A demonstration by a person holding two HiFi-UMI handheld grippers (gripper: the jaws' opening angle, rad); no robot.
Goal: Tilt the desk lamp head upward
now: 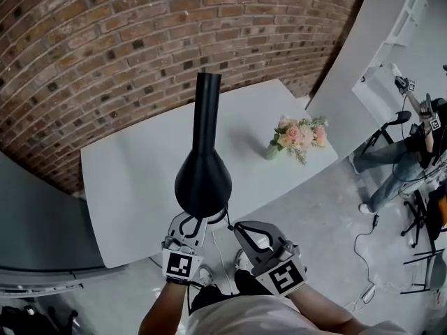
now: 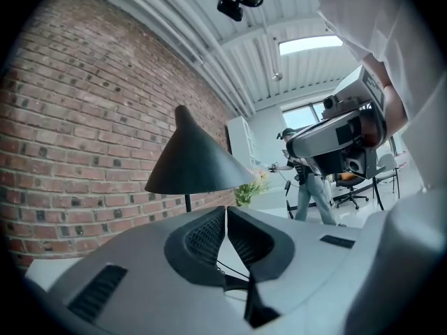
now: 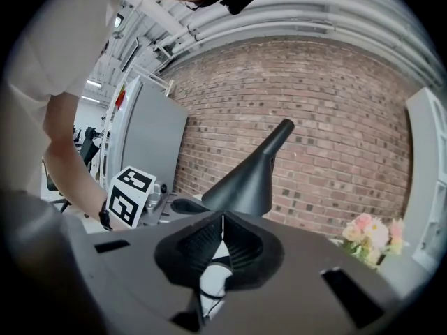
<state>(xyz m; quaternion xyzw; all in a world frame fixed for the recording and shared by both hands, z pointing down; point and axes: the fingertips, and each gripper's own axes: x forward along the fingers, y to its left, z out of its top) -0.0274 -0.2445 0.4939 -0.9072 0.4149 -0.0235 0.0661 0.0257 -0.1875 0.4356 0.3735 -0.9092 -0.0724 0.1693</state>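
The left gripper (image 1: 190, 222) is hanging just off the table's (image 1: 126, 187) near edge, with its jaws pressed together and nothing between them. It's pointing up at the lamp but isn't touching it.

Next over, the desk lamp head (image 1: 202, 180) is sitting above the middle of that near edge. It's a black cone with the wide mouth facing down, tapering into a long neck (image 1: 207, 103) that's running toward the far edge. From above, the head is hiding the base, so I can't say how it's planted.

The right gripper (image 1: 241, 227) is just beside the left one, also closed up and empty, and also short of the lamp.

Over toward the right edge, a little bunch of flowers (image 1: 300, 137) is lying well clear of everything.

My guess is that the shade is rigid, light and smooth, so a pinch on the wide cone is probably going to slip. I'd be opening one gripper and grabbing the narrow neck, or nudging under the rim. The joint may be stiff, so the whole lamp could slide or tip unless the other gripper is steadying it.
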